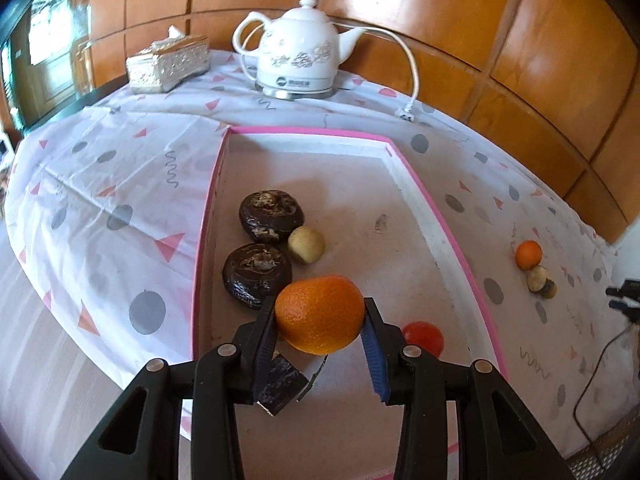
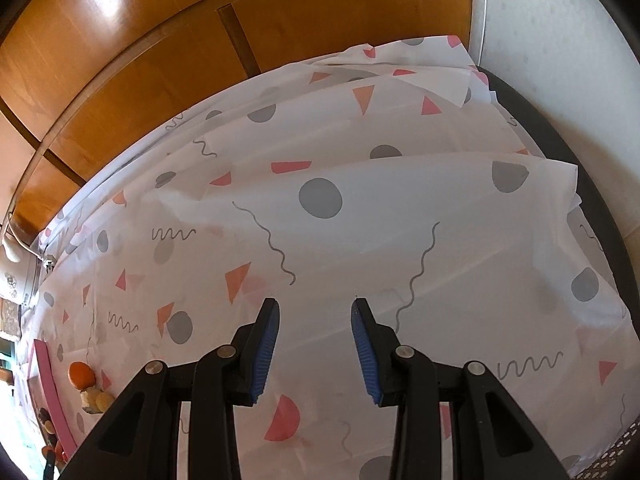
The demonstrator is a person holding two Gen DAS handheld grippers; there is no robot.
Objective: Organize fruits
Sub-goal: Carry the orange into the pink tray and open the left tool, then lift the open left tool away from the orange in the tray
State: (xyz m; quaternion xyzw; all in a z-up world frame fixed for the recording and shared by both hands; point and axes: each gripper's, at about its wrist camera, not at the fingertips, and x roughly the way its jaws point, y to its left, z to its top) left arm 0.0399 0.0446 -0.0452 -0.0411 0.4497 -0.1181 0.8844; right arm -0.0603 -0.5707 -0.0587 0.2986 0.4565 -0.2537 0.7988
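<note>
Orange (image 1: 320,314) sits clamped across its middle in my left gripper (image 1: 320,320), the blue ribbed pads (image 1: 372,356) pressing on both flanks, and it hangs over the near half of the pink-rimmed tray (image 1: 448,236). Inside that tray, just beyond the held fruit, lie two dark water chestnuts (image 1: 256,274), a pale round fruit (image 1: 306,245) touching the farther one, and a small red fruit (image 1: 424,338) nearer the tray's right wall. Outside the tray, well off its right rim on the patterned tablecloth (image 1: 104,184), a smaller orange (image 1: 528,255) and a couple of pale fruits (image 1: 538,279) remain to be collected. My right gripper (image 2: 314,344) holds nothing; its jaws stand apart above bare cloth, far from the tray. I judge the orange light, firm but yielding (its pebbled skin should grip well on the ribs), so holding it at the widest girth with modest pressure seems right; squeezing harder risks bruising it.
</note>
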